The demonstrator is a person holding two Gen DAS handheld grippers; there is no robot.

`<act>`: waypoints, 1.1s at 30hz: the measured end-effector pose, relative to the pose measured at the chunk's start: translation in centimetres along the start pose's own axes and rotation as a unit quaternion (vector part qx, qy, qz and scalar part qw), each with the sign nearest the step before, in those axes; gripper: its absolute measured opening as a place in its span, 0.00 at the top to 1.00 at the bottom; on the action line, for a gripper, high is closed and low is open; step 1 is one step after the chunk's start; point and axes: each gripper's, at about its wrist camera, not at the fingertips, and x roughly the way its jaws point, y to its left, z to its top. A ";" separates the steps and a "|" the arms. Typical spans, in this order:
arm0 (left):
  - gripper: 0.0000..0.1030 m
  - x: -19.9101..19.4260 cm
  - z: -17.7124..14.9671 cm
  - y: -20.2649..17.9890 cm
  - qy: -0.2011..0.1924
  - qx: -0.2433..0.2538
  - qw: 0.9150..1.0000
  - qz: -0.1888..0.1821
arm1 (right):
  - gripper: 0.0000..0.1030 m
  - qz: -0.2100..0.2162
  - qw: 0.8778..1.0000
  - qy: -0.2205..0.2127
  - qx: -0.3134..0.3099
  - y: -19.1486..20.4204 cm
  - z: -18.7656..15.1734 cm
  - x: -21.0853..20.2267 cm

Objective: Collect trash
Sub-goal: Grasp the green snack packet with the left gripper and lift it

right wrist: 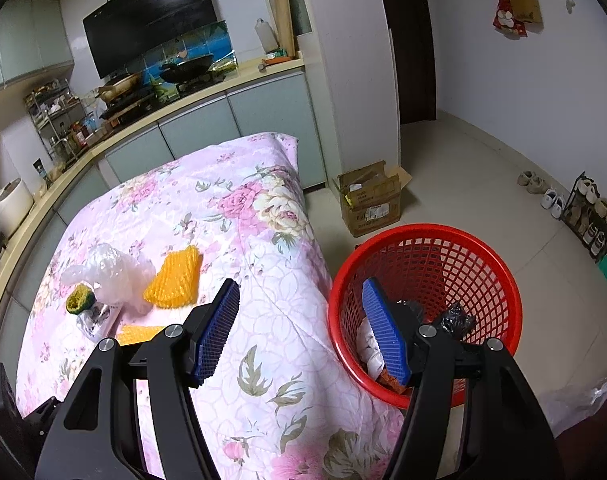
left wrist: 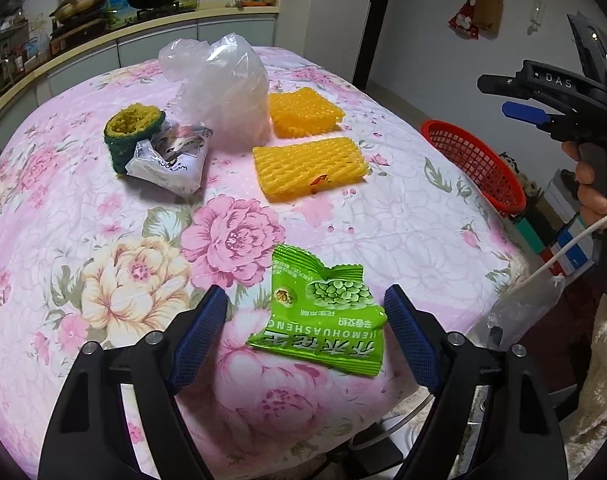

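A green snack wrapper (left wrist: 325,310) lies flat on the floral tablecloth (left wrist: 103,240) between the blue pads of my left gripper (left wrist: 305,300), which stands open; neither pad touches it. Farther back lie two yellow foam nets (left wrist: 309,162) (left wrist: 303,112), a clear plastic bag (left wrist: 223,88), a white printed packet (left wrist: 173,160) and a green-yellow knitted ring (left wrist: 133,130). My right gripper (right wrist: 301,286) hangs open and empty over the table's edge and the red mesh basket (right wrist: 423,236), which holds several bits of trash. It also shows as the right gripper (left wrist: 515,98) in the left wrist view.
The red basket (left wrist: 473,160) stands beside the table's right edge. A cardboard box (right wrist: 373,196) sits on the floor behind it, shoes and a rack (right wrist: 591,208) along the right wall. A kitchen counter (right wrist: 163,120) with pans runs behind the table. A white cable (left wrist: 563,252) hangs at right.
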 end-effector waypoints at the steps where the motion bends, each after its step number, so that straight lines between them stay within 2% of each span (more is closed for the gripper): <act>1: 0.32 0.1 0.0 0.0 0.001 0.001 1.000 0.001 | 0.40 0.000 1.000 0.002 -0.002 0.1 -0.1 0.1; 5: 0.45 0.2 0.0 0.8 -0.001 -0.010 1.000 0.004 | 0.40 0.001 1.000 0.009 -0.008 0.7 -0.4 0.6; 8: 0.45 0.1 0.3 1.7 -0.005 -0.032 0.999 -0.011 | 0.40 0.006 1.000 0.014 -0.012 1.1 -0.8 0.9; 12: 0.46 -0.2 0.5 2.5 -0.014 -0.039 0.999 -0.006 | 0.40 0.021 0.999 0.018 -0.023 2.0 -1.3 1.3; 16: 0.46 -1.1 1.0 3.8 -0.030 -0.054 0.998 0.014 | 0.40 0.044 0.998 0.012 -0.047 3.6 -1.9 1.6; 21: 0.46 -2.8 1.8 6.5 -0.065 -0.090 0.992 0.057 | 0.40 0.070 0.994 0.014 -0.077 5.7 -2.9 2.1; 23: 0.46 -3.3 2.1 7.7 -0.080 -0.107 0.988 0.076 | 0.36 0.080 0.993 0.020 -0.086 6.8 -3.4 2.6; 28: 0.46 -4.6 2.4 9.8 -0.103 -0.139 0.980 0.098 | 0.27 0.096 0.989 0.026 -0.109 9.6 -4.8 3.1; 31: 0.46 -5.1 2.3 10.6 -0.111 -0.146 0.978 0.102 | 0.19 0.099 0.987 0.020 -0.127 11.5 -5.6 3.3; 33: 0.46 -5.2 2.3 11.0 -0.113 -0.153 0.976 0.105 | 0.17 0.097 0.986 0.019 -0.136 12.5 -5.9 3.6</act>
